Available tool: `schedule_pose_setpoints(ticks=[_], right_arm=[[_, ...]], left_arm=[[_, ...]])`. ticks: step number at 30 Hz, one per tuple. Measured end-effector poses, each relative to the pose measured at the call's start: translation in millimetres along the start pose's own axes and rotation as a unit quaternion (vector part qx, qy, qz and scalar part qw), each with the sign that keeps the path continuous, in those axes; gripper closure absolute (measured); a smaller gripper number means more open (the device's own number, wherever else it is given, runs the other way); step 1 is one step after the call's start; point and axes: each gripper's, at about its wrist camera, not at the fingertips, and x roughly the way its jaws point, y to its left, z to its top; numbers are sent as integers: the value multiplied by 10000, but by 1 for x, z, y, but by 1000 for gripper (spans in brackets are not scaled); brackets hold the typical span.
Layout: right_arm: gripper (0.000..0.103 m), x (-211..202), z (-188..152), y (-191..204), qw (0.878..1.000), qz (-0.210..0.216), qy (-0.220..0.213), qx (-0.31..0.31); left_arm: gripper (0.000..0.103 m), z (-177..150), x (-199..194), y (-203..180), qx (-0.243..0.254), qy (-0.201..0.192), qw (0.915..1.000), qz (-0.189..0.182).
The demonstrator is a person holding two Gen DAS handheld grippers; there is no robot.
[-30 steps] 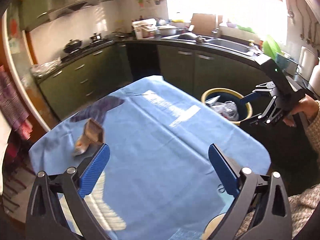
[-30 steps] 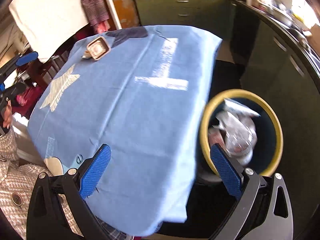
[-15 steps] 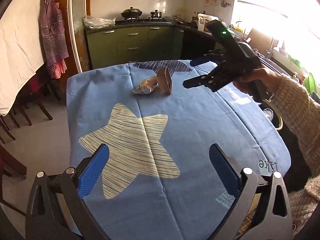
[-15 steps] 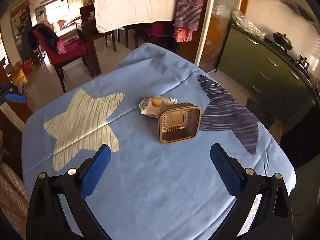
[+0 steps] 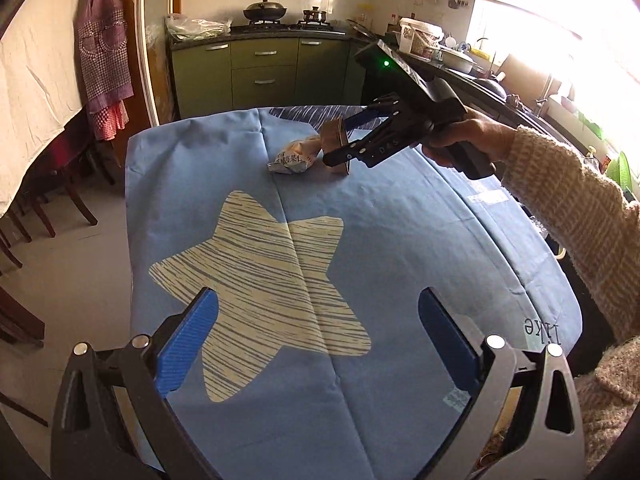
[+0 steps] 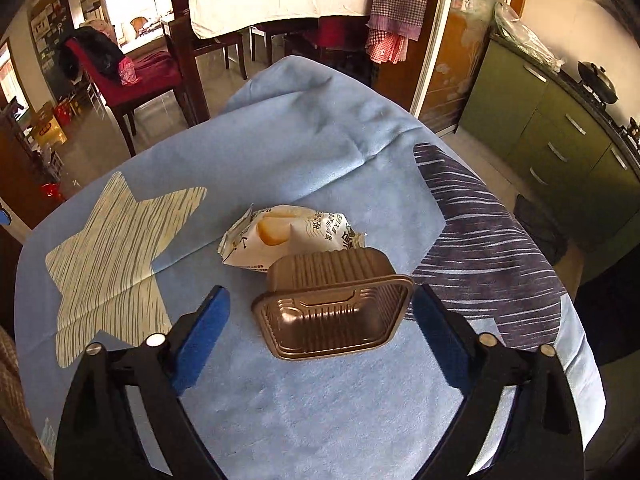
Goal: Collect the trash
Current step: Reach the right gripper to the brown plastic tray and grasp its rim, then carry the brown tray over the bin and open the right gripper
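Lying on its side on the blue-clothed tabletop [image 6: 320, 420], an empty brown tray [image 6: 336, 316] is flanked by the right gripper [image 6: 320, 316], jaws closing; the left gripper [image 5: 318, 336] is held wide.

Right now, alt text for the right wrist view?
The right hand-held gripper is closing around a brown plastic tray lying on its side, its pads not yet pressing it. Behind the tray lies a white snack wrapper, both on a blue tablecloth printed with a cream star. Dining chairs and green cabinets stand beyond.
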Motion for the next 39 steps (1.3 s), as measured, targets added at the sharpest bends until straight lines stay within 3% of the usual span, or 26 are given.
schedule_pose_setpoints(ticks=[1, 2, 8, 13, 17, 22, 27, 31, 36, 39], right_arm=[[32, 2, -1, -2, 10000, 27, 38, 39], [34, 1, -3, -3, 10000, 24, 26, 80], [35, -9, -14, -10, 9992, -4, -101, 384], [35, -46, -37, -10, 9977, -70, -248, 628], [35, -92, -77, -9, 9953, -332, -313, 852], [35, -158, -163, -28, 9820, -1022, -200, 1575], [34, -216, -267, -62, 9467, -1697, 22, 2736], [34, -243, -338, -85, 9068, -2181, 205, 3601], [34, -254, -402, -111, 8543, -2460, 274, 4571], [31, -251, -426, -123, 8351, -2531, 360, 4871]], left_arm=[[7, 0, 1, 1, -8, 10, 10000, -13], [7, 0, 2, 1, -12, 28, 10000, -29], [7, 0, 3, 0, -11, 64, 10000, -59], [7, 1, -1, -9, 93, -3, 9999, -129], [7, 3, -2, -24, 262, -49, 9993, -246], [7, 5, 2, -42, 450, -71, 9979, -458], [7, 6, 10, -63, 614, -16, 9959, -661], [7, 7, 15, -77, 731, 35, 9946, -738], [7, 9, 17, -89, 885, 89, 9931, -771], [7, 8, 18, -93, 938, 119, 9926, -759]])
